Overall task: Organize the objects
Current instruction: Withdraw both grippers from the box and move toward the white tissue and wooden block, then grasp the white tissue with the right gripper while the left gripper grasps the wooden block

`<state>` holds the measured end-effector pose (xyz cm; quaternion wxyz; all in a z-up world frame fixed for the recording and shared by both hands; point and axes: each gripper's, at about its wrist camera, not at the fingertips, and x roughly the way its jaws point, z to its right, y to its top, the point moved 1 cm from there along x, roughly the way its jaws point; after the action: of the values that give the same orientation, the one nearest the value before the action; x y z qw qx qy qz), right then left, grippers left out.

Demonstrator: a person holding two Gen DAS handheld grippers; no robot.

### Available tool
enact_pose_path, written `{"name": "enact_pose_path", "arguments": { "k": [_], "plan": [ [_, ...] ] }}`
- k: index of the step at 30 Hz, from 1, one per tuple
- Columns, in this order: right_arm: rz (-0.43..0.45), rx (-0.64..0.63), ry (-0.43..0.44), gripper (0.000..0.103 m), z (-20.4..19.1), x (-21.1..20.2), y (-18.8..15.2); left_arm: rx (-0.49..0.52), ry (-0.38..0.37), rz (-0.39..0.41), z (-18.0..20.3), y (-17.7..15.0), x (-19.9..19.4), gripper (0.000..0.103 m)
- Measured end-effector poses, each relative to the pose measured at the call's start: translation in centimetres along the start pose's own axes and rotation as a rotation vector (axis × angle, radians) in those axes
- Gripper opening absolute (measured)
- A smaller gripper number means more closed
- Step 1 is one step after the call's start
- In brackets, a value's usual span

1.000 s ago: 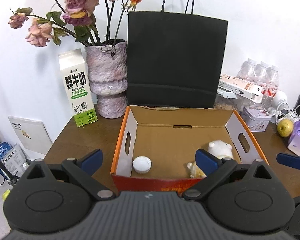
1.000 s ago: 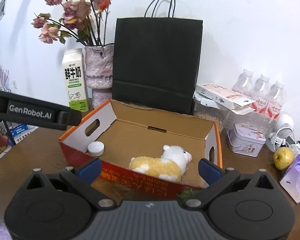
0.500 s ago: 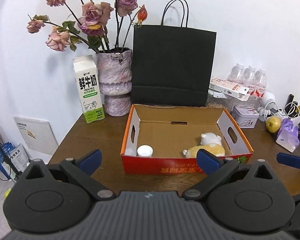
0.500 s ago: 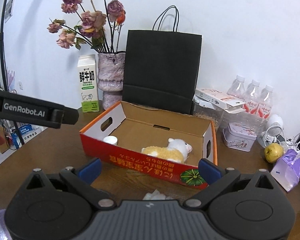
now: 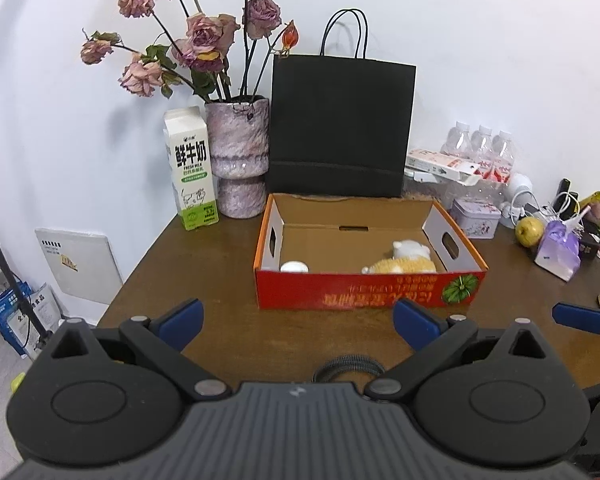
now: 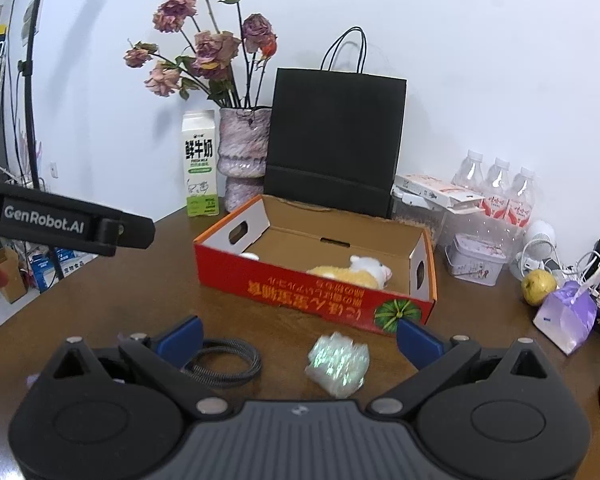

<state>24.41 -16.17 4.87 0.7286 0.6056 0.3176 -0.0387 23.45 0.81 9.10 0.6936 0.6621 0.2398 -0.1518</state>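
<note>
A brown wooden table (image 6: pixel 148 312) stands against a white wall. Both grippers hover over its near edge, jaws spread wide and empty — the right gripper (image 6: pixel 298 338), the left gripper (image 5: pixel 296 320). Just ahead of the right fingers lie a shiny crinkled packet (image 6: pixel 338 364) and, to its left, a coiled cable (image 6: pixel 224 364). Farther off sits the red cardboard box (image 6: pixel 320 296), holding a plush toy (image 6: pixel 358 274). Likely next: centre on the packet, descend straight, close gently — it looks slippery.
</note>
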Motion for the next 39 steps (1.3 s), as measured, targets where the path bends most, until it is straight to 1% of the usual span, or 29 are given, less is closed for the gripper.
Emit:
{"name": "enact_pose_path", "arguments": {
  "k": [8, 20, 31, 39],
  "plan": [
    [-0.002, -0.001, 0.001, 0.103, -1.2, -2.0, -2.3, -0.005, -0.008, 0.002, -0.8, -2.2, -2.0, 0.103],
    [-0.026, 0.026, 0.004, 0.103, -1.7, -3.5, -6.0, -0.021, -0.008, -0.009, -2.7, -5.6, -4.0, 0.103],
    [-0.051, 0.053, 0.007, 0.103, -1.9, -4.2, -9.7, -0.015, -0.015, -0.017, -4.0, -9.0, -5.2, 0.103],
    [-0.112, 0.057, 0.006, 0.103, -1.6, -3.2, -12.5, -0.019, -0.027, -0.043, -4.6, -11.2, -5.1, 0.103]
  ]
}}
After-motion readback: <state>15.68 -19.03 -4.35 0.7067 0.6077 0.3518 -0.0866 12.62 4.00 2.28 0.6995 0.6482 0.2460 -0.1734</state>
